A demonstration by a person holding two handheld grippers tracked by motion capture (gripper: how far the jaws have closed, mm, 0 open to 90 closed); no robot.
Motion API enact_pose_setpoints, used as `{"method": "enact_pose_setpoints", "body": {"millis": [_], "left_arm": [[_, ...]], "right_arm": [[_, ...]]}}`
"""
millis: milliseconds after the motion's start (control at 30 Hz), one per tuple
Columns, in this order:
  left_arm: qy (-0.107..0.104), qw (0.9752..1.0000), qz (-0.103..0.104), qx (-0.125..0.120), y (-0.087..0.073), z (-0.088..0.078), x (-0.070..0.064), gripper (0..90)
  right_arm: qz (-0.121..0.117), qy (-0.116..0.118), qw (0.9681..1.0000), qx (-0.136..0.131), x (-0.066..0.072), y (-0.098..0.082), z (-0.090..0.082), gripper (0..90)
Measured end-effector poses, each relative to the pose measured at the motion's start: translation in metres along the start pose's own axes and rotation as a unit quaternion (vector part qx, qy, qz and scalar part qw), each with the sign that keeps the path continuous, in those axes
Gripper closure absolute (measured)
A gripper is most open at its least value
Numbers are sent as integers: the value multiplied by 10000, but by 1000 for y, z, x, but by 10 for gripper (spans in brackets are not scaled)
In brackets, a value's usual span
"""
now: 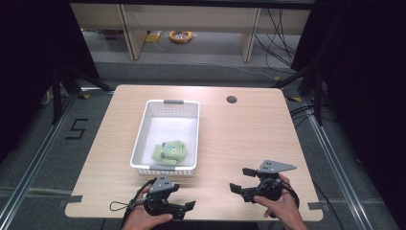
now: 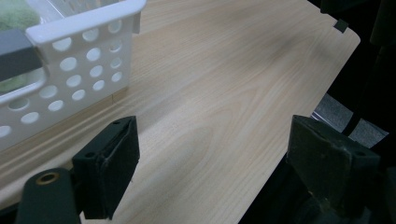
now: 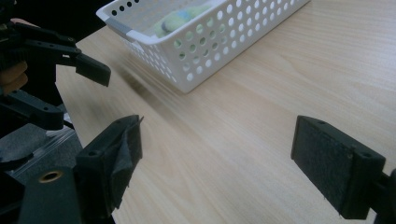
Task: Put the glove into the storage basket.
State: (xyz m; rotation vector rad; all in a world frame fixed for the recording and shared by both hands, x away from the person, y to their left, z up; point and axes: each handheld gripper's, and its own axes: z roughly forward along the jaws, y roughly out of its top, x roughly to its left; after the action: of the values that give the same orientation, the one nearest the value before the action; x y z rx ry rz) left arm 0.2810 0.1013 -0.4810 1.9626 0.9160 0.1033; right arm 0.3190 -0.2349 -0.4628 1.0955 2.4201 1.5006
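Observation:
A white perforated basket stands on the wooden table, left of centre. A green soft toy lies in its near end. My left gripper is open over the table's front edge, just in front of the basket, with nothing between its jaws. My right gripper is open too, held low near the front right. In the left gripper view the gripper spans bare wood beside the basket's corner. The right gripper view has its gripper facing the basket, the toy and the left gripper.
A round cable hole sits at the table's far right. Bare wood lies right of the basket. Behind the table are shelf legs, cables and a yellow coil on the floor. Black frames stand at both sides.

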Motion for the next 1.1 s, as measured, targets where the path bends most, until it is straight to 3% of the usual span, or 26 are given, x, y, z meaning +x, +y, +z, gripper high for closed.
{"method": "enact_pose_setpoints", "body": {"millis": [33, 67, 200, 233, 333, 400, 433, 467, 533, 633, 700, 867, 967, 1100], "left_arm": [[12, 10000, -53, 5, -1, 0, -1, 165], [16, 10000, -40, 10, -1, 0, 0, 165], [-17, 10000, -83, -6, -3, 0, 0, 162], [-3, 10000, -93, -1, -4, -1, -1, 160], [-54, 10000, -8, -12, -4, -1, 1, 160], [-22, 9999, -114, -27, -6, -1, 0, 160], [-65, 10000, -12, -49, -7, -1, 2, 160], [-42, 10000, -60, -38, -9, -2, 2, 160], [-45, 9999, -89, -52, -9, -2, 1, 160], [-44, 9999, -149, -73, -12, -3, 2, 159], [-38, 9999, -142, -70, -13, -3, 2, 160], [-37, 9999, -93, -84, -17, -5, 4, 160], [21, 9999, -110, -79, -20, -7, 7, 159], [110, 9998, -120, -112, -25, -12, 9, 159]], "right_arm": [[117, -12, 9999, 38, 2, -1, -1, 174], [10, -32, 10000, 4, 1, -3, -1, 174], [32, -31, 10000, 14, 0, -6, -2, 174], [155, -29, 9999, 4, 3, -7, -3, 174], [143, -65, 9999, 63, 3, -9, -5, 174], [108, -91, 9999, 72, 4, -11, -6, 174], [-36, -126, 9999, -11, 2, -13, -6, 173], [154, -56, 9999, 43, 5, -15, -7, 173], [157, -51, 9999, 36, 5, -17, -7, 173], [136, -112, 9998, 114, 6, -22, -8, 173], [-63, -193, 9997, 127, 4, -23, -8, 172], [101, -148, 9996, 197, 6, -27, -8, 173], [-21, -241, 9994, 237, 5, -30, -10, 172], [92, -313, 9988, 356, 8, -36, -12, 170]]}}
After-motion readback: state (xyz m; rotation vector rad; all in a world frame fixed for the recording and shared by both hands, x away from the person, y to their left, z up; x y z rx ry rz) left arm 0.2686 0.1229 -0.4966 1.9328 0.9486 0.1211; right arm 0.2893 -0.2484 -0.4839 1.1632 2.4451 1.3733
